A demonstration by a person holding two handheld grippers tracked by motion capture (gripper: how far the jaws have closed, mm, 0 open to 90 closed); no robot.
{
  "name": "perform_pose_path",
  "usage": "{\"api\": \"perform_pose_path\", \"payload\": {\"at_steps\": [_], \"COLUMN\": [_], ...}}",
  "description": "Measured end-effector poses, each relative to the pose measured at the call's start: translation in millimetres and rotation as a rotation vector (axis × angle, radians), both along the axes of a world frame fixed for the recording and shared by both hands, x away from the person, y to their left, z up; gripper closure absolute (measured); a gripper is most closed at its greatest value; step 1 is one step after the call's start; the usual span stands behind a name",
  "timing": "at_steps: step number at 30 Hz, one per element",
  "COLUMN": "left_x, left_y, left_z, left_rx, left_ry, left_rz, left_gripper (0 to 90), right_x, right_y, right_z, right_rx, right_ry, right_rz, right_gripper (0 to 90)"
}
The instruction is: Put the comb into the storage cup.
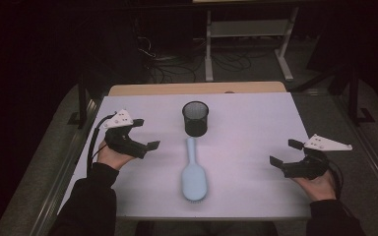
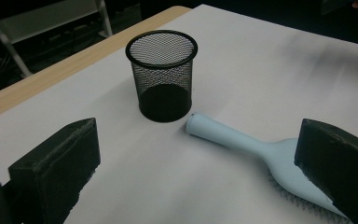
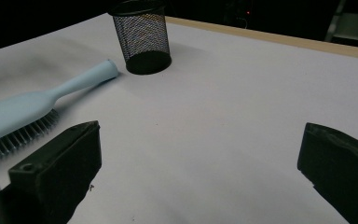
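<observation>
the light blue hairbrush (image 1: 194,173) lies bristles down in the middle of the white table (image 1: 256,123), between the two grippers and touched by neither. its handle points away from the person, the tip ending just beside the base of the black mesh cup (image 1: 195,118), which stands upright farther back. the left gripper (image 1: 145,133) is held at the table's left side, jaws spread wide and holding nothing; in the left gripper view the hairbrush (image 2: 256,149) runs from the cup (image 2: 161,74) toward the right-hand jaw, which covers part of the brush head. the right gripper (image 1: 285,152) is held at the table's right side, well apart from the brush, its jaws also spread and holding nothing. in the right gripper view the hairbrush (image 3: 37,105) lies beyond the left-hand jaw, its dark bristles showing under the smooth, rounded pale blue back.
</observation>
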State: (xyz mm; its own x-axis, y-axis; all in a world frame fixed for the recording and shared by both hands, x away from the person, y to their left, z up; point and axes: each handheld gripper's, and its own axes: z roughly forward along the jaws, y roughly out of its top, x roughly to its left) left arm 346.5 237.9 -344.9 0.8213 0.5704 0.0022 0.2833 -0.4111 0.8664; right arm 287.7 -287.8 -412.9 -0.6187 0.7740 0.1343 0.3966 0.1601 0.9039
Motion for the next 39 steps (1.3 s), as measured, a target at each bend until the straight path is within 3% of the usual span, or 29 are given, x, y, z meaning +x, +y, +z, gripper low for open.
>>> {"api": "perform_pose_path", "payload": {"at_steps": [39], "left_x": [9.4], "left_y": [-52.2], "left_z": [-6.2], "left_rx": [0.083], "left_ry": [0.038], "left_rz": [-0.144], "left_gripper": [0.0], "right_x": [-0.1], "right_y": [1.8], "right_z": [-0.7], "right_rx": [-0.005], "right_ry": [0.005], "right_rz": [0.014], "right_gripper": [0.0]}}
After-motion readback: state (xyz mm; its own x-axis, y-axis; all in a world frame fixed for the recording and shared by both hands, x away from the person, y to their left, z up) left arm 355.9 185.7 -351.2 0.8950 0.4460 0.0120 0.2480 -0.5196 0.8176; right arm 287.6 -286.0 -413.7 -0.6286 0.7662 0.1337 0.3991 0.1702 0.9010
